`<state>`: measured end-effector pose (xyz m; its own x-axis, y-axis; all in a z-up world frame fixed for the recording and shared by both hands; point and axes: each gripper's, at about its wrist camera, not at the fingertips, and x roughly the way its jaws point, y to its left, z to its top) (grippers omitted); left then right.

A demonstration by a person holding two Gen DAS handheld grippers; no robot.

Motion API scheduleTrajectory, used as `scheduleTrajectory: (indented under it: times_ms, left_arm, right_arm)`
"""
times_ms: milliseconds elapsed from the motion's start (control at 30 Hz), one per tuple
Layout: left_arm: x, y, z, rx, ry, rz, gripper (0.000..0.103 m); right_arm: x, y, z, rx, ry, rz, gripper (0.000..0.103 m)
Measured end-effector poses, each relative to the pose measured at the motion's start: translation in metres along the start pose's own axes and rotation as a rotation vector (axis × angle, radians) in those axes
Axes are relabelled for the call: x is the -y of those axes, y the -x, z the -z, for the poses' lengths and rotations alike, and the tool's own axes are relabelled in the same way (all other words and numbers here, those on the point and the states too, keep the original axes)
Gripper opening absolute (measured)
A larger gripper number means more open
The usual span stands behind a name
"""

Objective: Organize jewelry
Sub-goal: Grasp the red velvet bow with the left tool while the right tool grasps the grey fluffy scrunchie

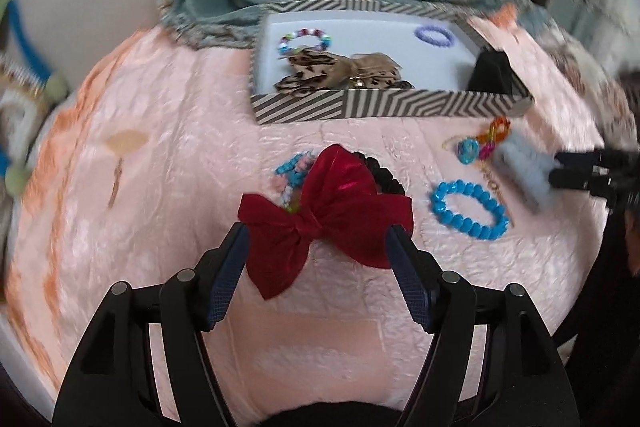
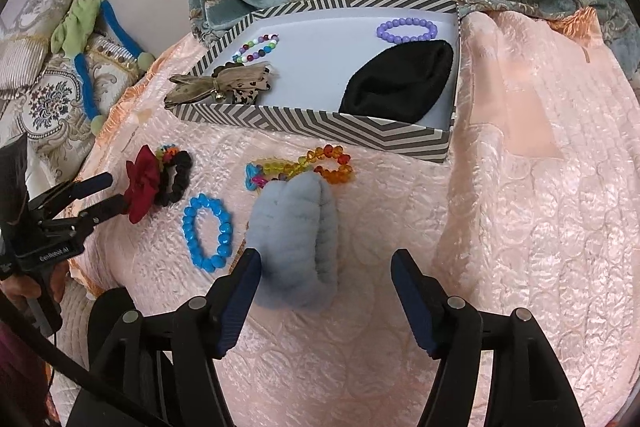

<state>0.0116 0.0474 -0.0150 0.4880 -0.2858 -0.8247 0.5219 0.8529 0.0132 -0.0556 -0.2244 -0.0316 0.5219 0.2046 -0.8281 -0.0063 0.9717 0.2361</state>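
Jaws wide over pink quilt [image 2: 520,227], seemingly bedding.

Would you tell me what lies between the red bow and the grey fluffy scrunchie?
The blue bead bracelet lies between the red bow and grey scrunchie, in the right wrist view.

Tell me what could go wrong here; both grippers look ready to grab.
The red bow lies on a black scrunchie and a beaded bracelet; the left gripper could drag those along. The right gripper has its jaws around the grey fuzzy scrunchie, which touches the multicoloured bead strand and may snag it.
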Motion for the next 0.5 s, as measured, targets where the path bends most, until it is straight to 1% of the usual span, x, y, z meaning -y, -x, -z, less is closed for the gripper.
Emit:
scheduleTrajectory:
  times_ms: [133, 200, 267, 333, 400, 433, 467, 500]
  left_arm:
    - [-0.002, -0.011, -0.006, -0.007, -0.066, 0.005, 0.07]
    - [-0.003, -0.021, -0.009, -0.03, -0.097, 0.015, 0.07]
    - [-0.003, -0.03, -0.009, -0.05, -0.116, 0.01, 0.07]
    - [-0.005, -0.037, -0.007, -0.061, -0.12, 0.019, 0.07]
    - [-0.007, -0.037, -0.006, -0.049, -0.099, 0.051, 0.07]
    - [-0.008, -0.036, -0.005, -0.036, -0.078, 0.074, 0.064]
    - [-0.009, -0.035, -0.005, -0.029, -0.057, 0.094, 0.053]
    - [-0.01, -0.035, -0.004, -0.029, -0.038, 0.107, 0.048]
  right_arm:
    - [-0.003, -0.004, -0.001, -0.01, 0.011, -0.003, 0.067]
    - [-0.004, -0.005, -0.003, -0.01, 0.01, -0.007, 0.067]
    - [-0.004, -0.007, -0.004, -0.009, 0.007, -0.008, 0.067]
    - [-0.005, -0.008, -0.006, -0.003, 0.01, -0.014, 0.067]
    - [-0.008, -0.009, -0.007, 0.01, 0.02, -0.025, 0.067]
    - [-0.009, -0.01, -0.008, 0.015, 0.027, -0.027, 0.067]
    - [-0.011, -0.012, -0.008, 0.016, 0.037, -0.024, 0.066]
    - [-0.014, -0.015, -0.009, 0.012, 0.053, -0.017, 0.06]
